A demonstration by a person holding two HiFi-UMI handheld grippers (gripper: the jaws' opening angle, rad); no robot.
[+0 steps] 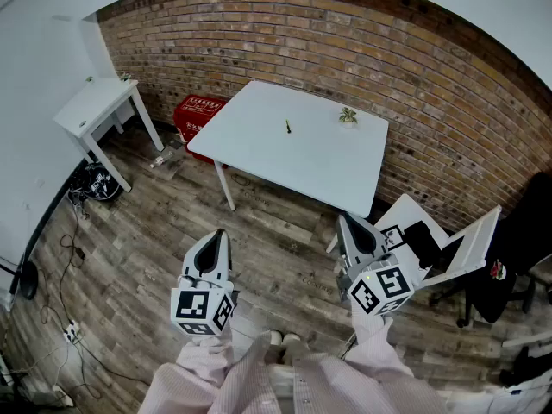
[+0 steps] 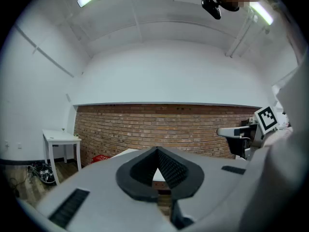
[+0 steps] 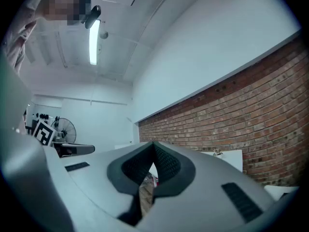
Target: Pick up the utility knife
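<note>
Standing back from the white table (image 1: 319, 158), the person has yet to approach; the utility knife (image 1: 288, 127) lies near its middle, well away. Next, a reach with opened jaws seems needed. Left gripper (image 1: 217, 236) and right gripper (image 1: 348, 223) are both closed tight, holding nothing.

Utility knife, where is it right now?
In the head view, the utility knife lies on the middle of the big white table, left of a small greenish object.
</note>
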